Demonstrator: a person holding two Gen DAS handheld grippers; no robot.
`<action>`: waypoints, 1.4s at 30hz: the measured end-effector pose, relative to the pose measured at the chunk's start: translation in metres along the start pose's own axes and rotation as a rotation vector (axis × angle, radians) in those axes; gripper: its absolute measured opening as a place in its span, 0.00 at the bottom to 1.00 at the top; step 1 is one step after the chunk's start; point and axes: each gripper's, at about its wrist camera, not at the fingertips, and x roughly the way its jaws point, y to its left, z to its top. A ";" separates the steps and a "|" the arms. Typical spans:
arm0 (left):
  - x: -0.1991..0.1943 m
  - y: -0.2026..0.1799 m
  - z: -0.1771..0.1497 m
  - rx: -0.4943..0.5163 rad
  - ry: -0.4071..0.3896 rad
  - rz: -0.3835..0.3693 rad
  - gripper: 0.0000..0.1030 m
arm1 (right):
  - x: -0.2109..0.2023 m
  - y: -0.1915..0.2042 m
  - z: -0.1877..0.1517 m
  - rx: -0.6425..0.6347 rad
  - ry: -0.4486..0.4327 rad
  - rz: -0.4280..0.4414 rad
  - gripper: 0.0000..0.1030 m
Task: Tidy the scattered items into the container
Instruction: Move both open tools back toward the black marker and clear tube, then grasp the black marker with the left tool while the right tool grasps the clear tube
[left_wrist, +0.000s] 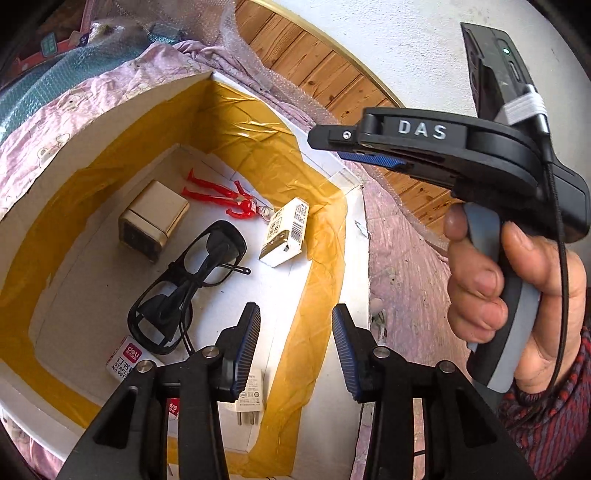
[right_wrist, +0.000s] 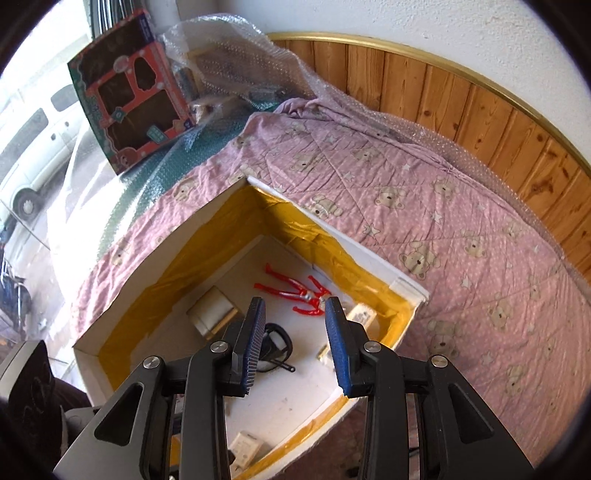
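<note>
left fingers (left_wrist: 295, 345): I'm holding them spread apart, empty, hovering over the box's near right side in the left wrist view.
right fingers (right_wrist: 295, 341): I'm holding them apart too, nothing between the pads, hanging above the box interior.
right gripper body (left_wrist: 436, 147): showing at 2 o'clock in the left wrist view, my hand (left_wrist: 517, 299) wrapping its grey handle.
box (left_wrist: 258, 92): white, open-topped, inner walls lined with yellow tape, sitting on the pink bear-print quilt (right_wrist: 461, 221).
red figure (left_wrist: 221, 195): lying flat on the box floor toward 12 o'clock, near the far wall.
gold cube box (left_wrist: 153, 221): sitting at 10 o'clock on the floor, left of the figure, apart from it.
white carton (left_wrist: 286, 232): tilted, barcode showing, at 1 o'clock against the right wall, just beside the figure's head.
black glasses (left_wrist: 184, 284): lying centre floor, arms folded.
staples box (left_wrist: 123, 356): at 7 o'clock, partly under the glasses' near lens.
white plug adapter (left_wrist: 249, 400): at 6 o'clock, prongs pointing toward me, partly hidden behind my left fingers.
toy package (right_wrist: 129, 92): red-green, standing at 10 o'clock in the right wrist view, beyond the quilt, beside bubble wrap (right_wrist: 229, 51).
</note>
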 end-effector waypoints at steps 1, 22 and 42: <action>-0.002 -0.004 -0.001 0.016 -0.010 0.008 0.41 | -0.006 0.000 -0.007 0.007 -0.003 0.007 0.35; -0.024 -0.090 -0.028 0.318 -0.198 0.110 0.41 | -0.123 -0.024 -0.100 0.159 -0.188 0.150 0.35; 0.040 -0.159 -0.086 0.559 -0.055 0.029 0.41 | -0.115 -0.142 -0.214 0.468 -0.201 0.183 0.35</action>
